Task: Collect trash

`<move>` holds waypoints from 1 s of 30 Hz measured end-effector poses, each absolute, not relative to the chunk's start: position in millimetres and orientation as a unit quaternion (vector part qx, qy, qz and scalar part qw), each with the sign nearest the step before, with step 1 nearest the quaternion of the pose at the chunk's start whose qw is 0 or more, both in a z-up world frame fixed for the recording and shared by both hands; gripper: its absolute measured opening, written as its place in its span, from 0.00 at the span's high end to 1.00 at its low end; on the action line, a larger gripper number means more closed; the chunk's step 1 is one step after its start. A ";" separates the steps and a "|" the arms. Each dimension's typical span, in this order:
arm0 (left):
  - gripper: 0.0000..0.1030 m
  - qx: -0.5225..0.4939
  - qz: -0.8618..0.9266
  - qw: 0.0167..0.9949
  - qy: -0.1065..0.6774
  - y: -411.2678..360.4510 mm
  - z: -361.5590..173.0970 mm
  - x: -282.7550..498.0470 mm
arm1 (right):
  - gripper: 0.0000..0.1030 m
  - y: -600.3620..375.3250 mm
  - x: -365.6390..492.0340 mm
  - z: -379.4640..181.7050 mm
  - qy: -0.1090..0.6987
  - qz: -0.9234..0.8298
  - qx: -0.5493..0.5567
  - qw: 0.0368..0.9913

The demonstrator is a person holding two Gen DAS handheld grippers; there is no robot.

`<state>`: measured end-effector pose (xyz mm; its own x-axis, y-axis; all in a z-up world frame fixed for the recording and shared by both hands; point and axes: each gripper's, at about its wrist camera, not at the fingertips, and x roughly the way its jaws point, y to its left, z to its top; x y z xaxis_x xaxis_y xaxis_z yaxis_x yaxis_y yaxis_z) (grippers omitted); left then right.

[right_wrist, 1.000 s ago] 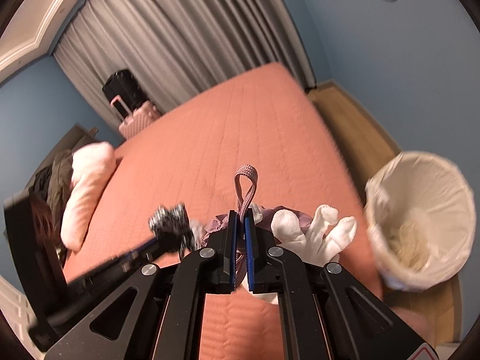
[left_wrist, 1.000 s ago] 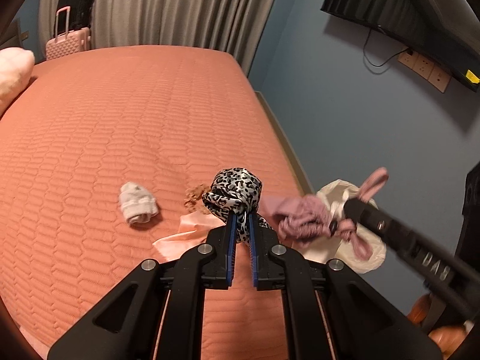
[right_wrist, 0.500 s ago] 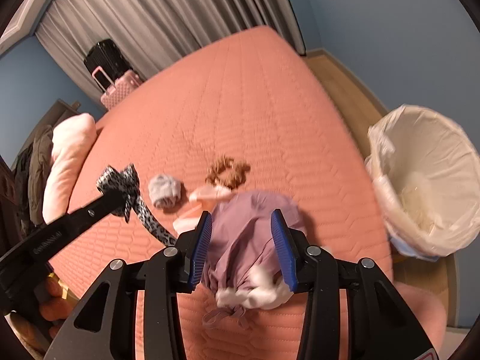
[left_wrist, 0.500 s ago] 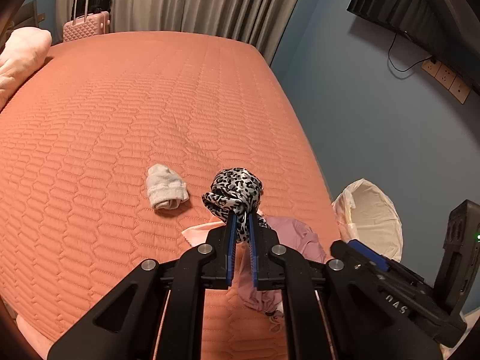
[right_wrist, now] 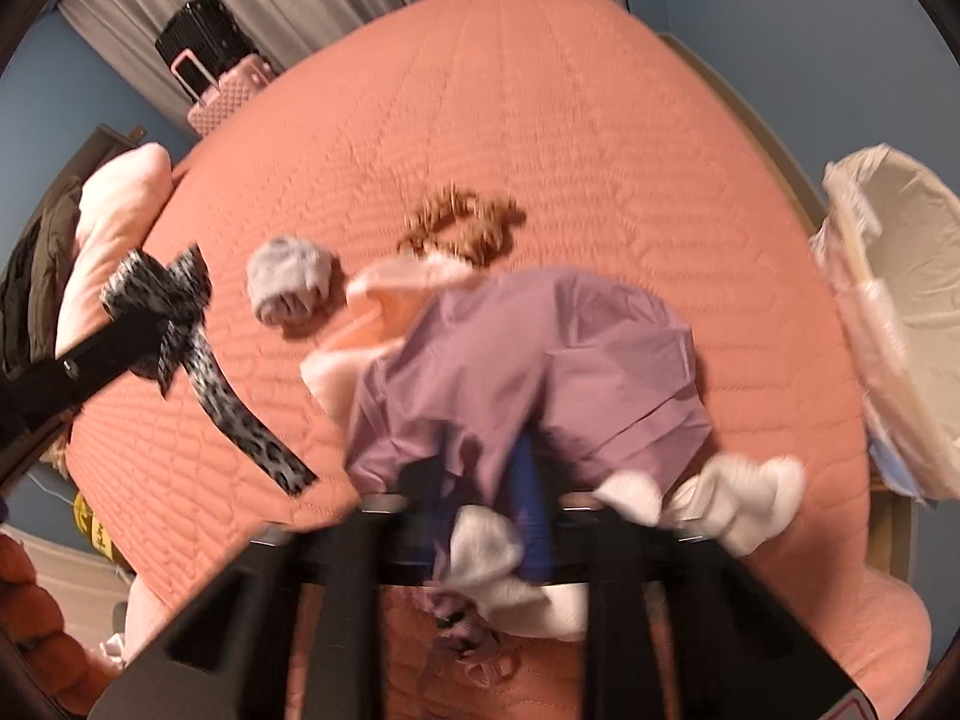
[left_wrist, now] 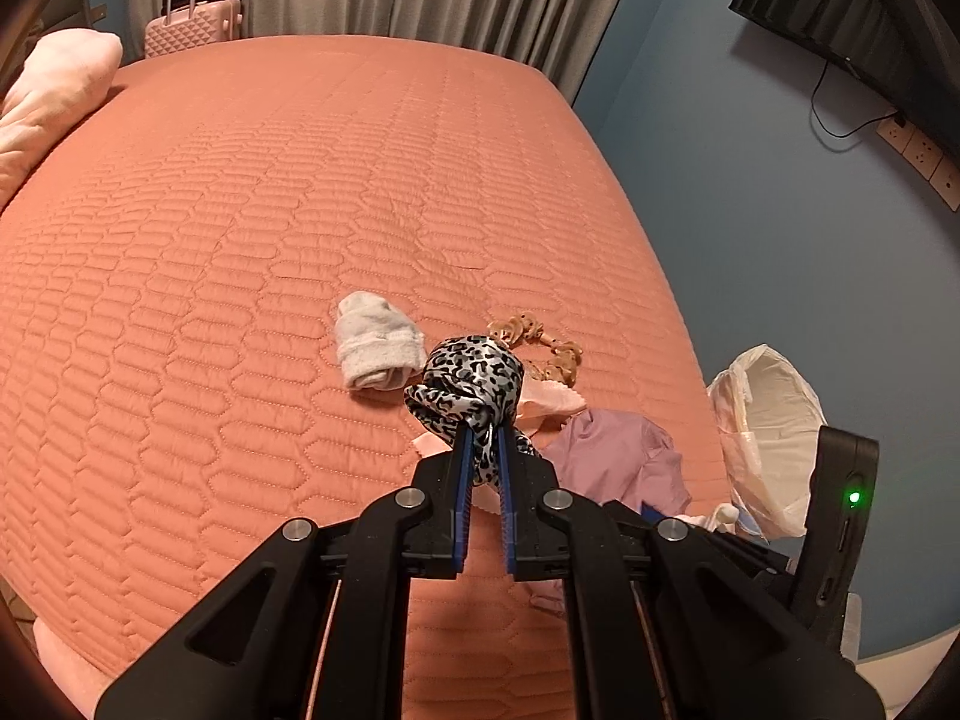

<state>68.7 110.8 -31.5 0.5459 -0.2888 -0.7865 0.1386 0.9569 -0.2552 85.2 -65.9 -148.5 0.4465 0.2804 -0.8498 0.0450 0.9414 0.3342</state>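
Right wrist view: the right gripper (right_wrist: 480, 516), jaws closing on the purple garment (right_wrist: 540, 360) at the bed's (right_wrist: 540, 90) near edge, is the nearer to the lined bin (right_wrist: 900, 312) off the right edge, while the left gripper (left_wrist: 485, 468) grips a leopard-print scarf (left_wrist: 474, 378).

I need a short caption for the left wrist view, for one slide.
Left gripper shut on a leopard-print ribbon above the orange bed, near a grey sock.
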 end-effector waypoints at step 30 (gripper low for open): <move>0.92 -0.058 -0.177 0.895 0.404 58.4 26.5 64.4 | 0.96 -123.4 70.1 27.9 0.349 0.103 0.198 0.910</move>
